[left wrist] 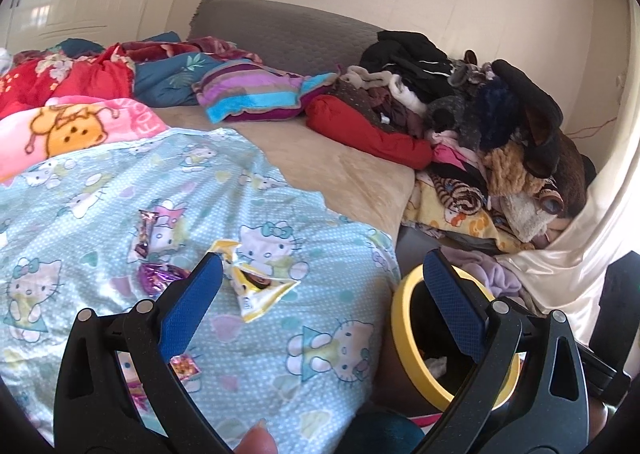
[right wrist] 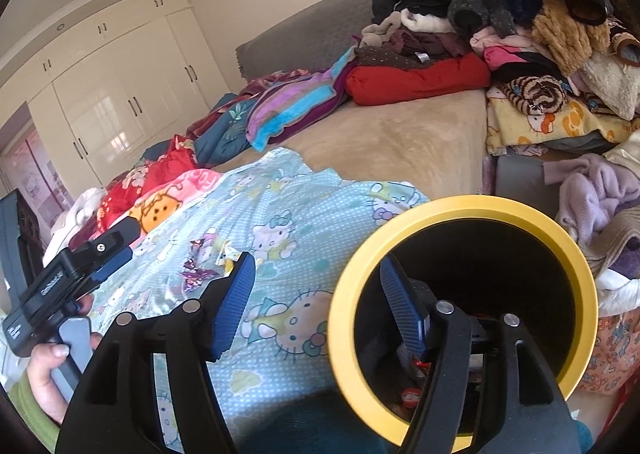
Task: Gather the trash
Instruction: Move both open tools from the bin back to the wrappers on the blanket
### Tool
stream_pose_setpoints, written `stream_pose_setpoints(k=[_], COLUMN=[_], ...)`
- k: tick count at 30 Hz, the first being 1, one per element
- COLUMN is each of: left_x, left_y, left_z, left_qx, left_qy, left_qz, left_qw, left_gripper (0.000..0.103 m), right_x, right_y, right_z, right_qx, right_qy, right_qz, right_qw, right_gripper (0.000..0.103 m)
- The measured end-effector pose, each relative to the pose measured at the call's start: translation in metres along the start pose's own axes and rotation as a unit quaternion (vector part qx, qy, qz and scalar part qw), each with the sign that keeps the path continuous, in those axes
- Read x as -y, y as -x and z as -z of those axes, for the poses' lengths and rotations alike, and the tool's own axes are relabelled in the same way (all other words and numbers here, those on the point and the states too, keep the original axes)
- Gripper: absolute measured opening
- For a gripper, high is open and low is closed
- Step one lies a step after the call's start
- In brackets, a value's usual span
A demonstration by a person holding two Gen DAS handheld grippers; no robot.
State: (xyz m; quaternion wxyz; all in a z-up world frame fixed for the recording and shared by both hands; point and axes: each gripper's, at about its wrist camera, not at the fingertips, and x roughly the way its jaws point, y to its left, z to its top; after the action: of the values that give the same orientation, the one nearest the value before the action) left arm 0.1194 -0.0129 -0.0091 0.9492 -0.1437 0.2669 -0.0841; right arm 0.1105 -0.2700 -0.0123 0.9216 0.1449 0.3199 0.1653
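Note:
Several snack wrappers lie on the pale blue cat-print sheet [left wrist: 280,354]: a yellow-white wrapper [left wrist: 256,288], a purple wrapper [left wrist: 160,276], a dark one [left wrist: 146,232] and an orange one [left wrist: 184,368]. My left gripper [left wrist: 323,260] is open above the sheet, the yellow-white wrapper just past its left fingertip. A black bin with a yellow rim [right wrist: 472,206] stands beside the bed, with red scraps [right wrist: 412,394] inside. My right gripper [right wrist: 318,259] is open, straddling the rim's left side without pinching it. The left gripper [right wrist: 124,250] shows there too, held by a hand.
A tall pile of clothes [left wrist: 480,114] fills the bed's right side, with a red cushion [left wrist: 360,130] and a striped pillow [left wrist: 256,92] behind the sheet. A bare beige mattress patch [right wrist: 400,142], a grey headboard [left wrist: 280,30] and a cream wardrobe [right wrist: 120,94] lie farther back.

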Motion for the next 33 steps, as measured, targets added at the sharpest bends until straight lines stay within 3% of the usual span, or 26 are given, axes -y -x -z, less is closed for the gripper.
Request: stream_pose_setpoints(k=[21, 29, 33], left_x=[-0.081, -0.116, -0.128], left_y=[0.013, 0.003, -0.006], left_z=[-0.007, -0.001, 0.003], left_qx=[0.008, -0.016, -0.032], left_qy=[0.048, 0.075, 0.093], left_qz=[-0.06, -0.086, -0.085], left_qw=[0.997, 0.9934, 0.9915], left_gripper=[0.092, 0.092, 0.081], right_x=[-0.055, -0.083, -0.094], right_y=[-0.034, -0.062, -0.082], right_z=[0.012, 0.014, 0.015], right_qx=[-0.026, -0.039, -0.052], right_qy=[0.051, 0.075, 0.078], right_qz=[-0.023, -0.031, -0.03], right_qw=[0.998, 0.996, 0.995], right_gripper=[0.068, 0.069, 0.069])
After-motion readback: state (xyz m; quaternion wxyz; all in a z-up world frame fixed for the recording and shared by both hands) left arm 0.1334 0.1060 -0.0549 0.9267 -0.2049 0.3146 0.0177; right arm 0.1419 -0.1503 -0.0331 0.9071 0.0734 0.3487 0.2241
